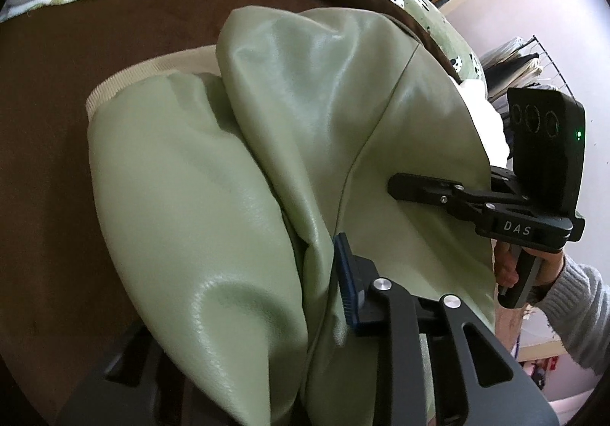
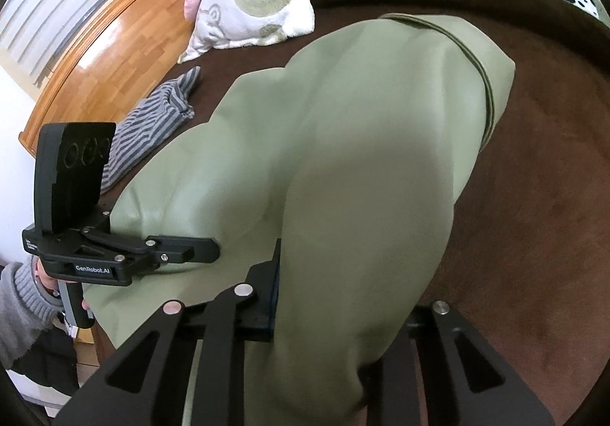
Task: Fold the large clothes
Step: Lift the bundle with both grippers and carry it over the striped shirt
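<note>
Green leather-look jacket [image 1: 236,174] lengthwise away from both grippers' [image 1: 320,296] [image 2: 328,292] fingers, each clenched on its near edge.

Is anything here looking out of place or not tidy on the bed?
Mostly no. The striped garment lies crumpled near the wooden headboard, not folded. The green jacket is bunched only because both grippers, left and right, pinch it.
</note>
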